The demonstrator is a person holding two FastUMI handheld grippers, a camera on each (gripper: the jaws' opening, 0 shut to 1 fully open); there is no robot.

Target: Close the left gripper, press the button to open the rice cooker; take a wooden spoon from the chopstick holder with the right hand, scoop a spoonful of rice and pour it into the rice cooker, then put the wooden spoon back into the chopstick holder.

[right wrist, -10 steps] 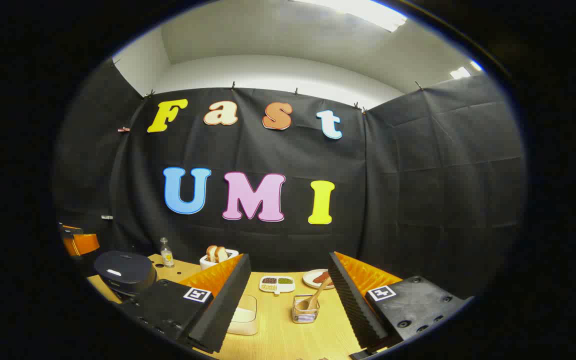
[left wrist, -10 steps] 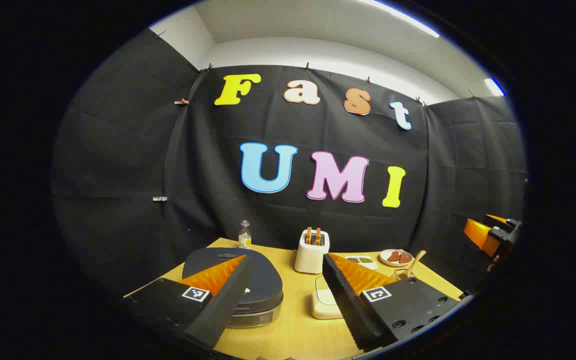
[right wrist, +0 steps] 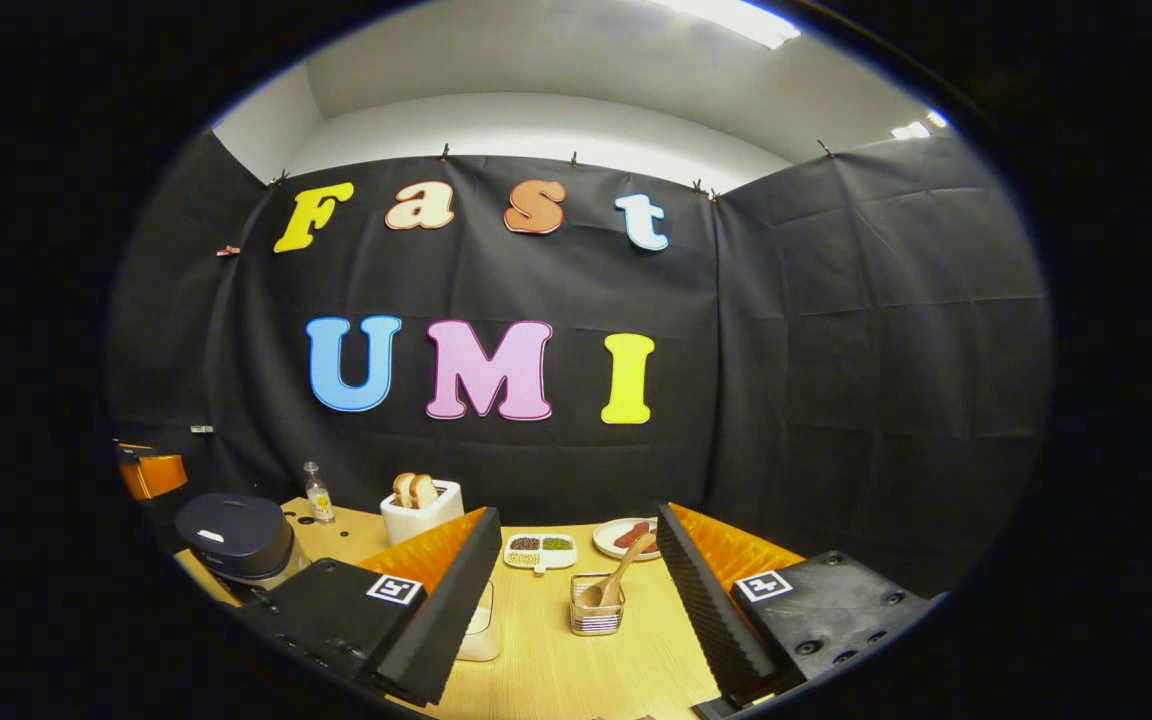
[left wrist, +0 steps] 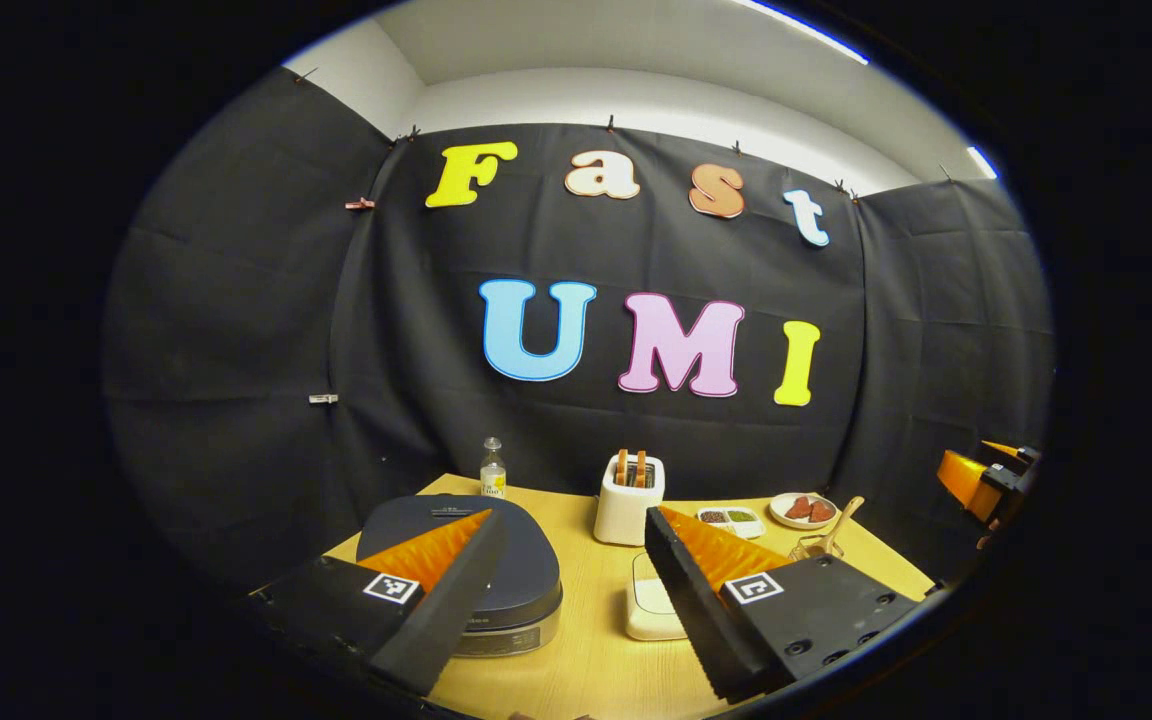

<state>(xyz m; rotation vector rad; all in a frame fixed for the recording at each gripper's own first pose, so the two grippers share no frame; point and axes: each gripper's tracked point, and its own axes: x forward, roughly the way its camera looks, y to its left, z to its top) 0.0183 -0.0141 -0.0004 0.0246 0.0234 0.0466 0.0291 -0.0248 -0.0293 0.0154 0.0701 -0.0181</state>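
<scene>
1. On the wooden table (left wrist: 586, 640) the rice cooker (left wrist: 466, 560) sits with its dark lid down, low under the left gripper (left wrist: 571, 590), whose jaws stand wide apart with nothing between them.
2. Across the table, the right gripper (right wrist: 576, 610) is spread wide and empty too, looking toward the chopstick holder (right wrist: 596, 615), a small wire basket with the wooden spoon (right wrist: 616, 580) leaning out of it.
3. That spoon looks light, stiff and a bit smooth; I'd take it by the upper handle, where it stands clear of the wire.
4. I judge the cooker heavy enough to stay put under a press; the button seems to be on the front edge, though I cannot tell exactly.
5. A pale rice container (left wrist: 651, 600) rests just beside the cooker.
6. Farther back stand a toaster (left wrist: 628, 500) with bread, a small bottle (left wrist: 492, 472), a divided dish (right wrist: 540, 548) and a plate (right wrist: 621, 535), with black cloth hung all round.
</scene>
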